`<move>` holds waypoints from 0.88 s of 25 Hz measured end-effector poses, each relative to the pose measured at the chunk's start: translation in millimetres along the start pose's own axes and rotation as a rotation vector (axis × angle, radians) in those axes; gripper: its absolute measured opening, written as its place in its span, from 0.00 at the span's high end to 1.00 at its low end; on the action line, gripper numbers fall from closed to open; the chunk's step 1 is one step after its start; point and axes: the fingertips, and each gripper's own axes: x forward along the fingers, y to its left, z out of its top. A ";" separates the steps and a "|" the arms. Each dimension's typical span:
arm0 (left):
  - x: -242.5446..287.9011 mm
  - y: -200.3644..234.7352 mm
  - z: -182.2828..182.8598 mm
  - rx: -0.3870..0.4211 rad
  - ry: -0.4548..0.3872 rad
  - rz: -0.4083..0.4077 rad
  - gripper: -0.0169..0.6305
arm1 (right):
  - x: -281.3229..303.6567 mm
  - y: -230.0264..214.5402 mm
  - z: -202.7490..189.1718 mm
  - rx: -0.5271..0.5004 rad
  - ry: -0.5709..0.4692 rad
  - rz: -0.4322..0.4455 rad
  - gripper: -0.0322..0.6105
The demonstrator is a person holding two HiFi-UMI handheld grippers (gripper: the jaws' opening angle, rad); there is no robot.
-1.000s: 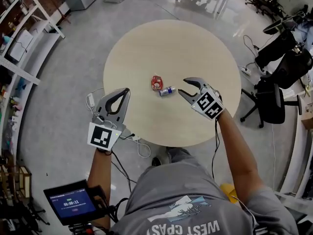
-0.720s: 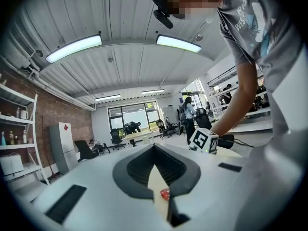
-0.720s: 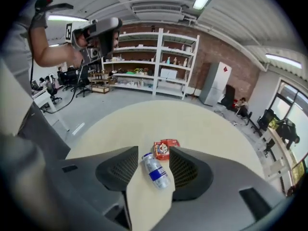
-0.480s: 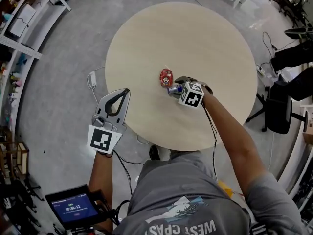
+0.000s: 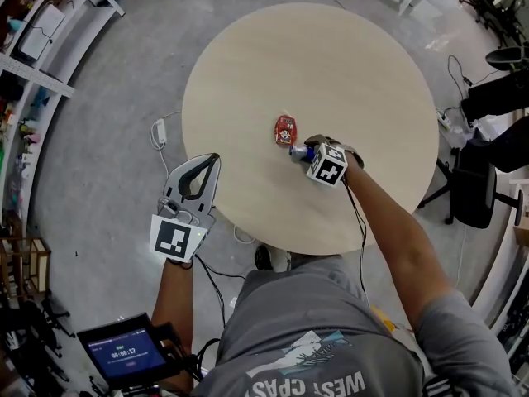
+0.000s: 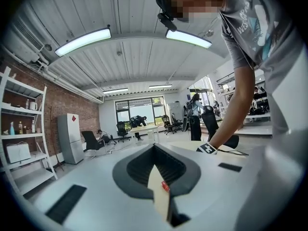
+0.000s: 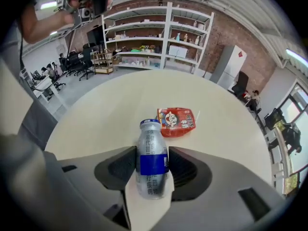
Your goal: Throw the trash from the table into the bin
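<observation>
A small white bottle with a blue label (image 5: 296, 150) (image 7: 152, 160) lies on its side on the round beige table (image 5: 331, 64). A red snack packet (image 5: 286, 129) (image 7: 176, 121) lies flat just beyond it. My right gripper (image 5: 306, 150) (image 7: 152, 150) points steeply down over the bottle. Its jaws have just been opening and stand on either side of the bottle, very near its sides, with the bottle resting on the table. My left gripper (image 5: 215, 159) (image 6: 154, 147) is shut and empty, held level off the table's left edge over the floor.
A white power strip with its cable (image 5: 159, 131) lies on the grey floor left of the table. Black office chairs (image 5: 475, 197) stand at the right. White shelves (image 5: 33, 48) run along the left. A small screen (image 5: 124, 350) sits at the lower left.
My right gripper has come down from beside the bottle and now straddles it. My left gripper has sunk a little. The bottle and the packet lie where they were.
</observation>
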 end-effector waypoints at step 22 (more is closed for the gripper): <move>-95.3 -129.5 113.2 0.154 -0.286 -0.276 0.91 | -364.0 143.8 96.4 0.109 -0.510 -0.818 0.62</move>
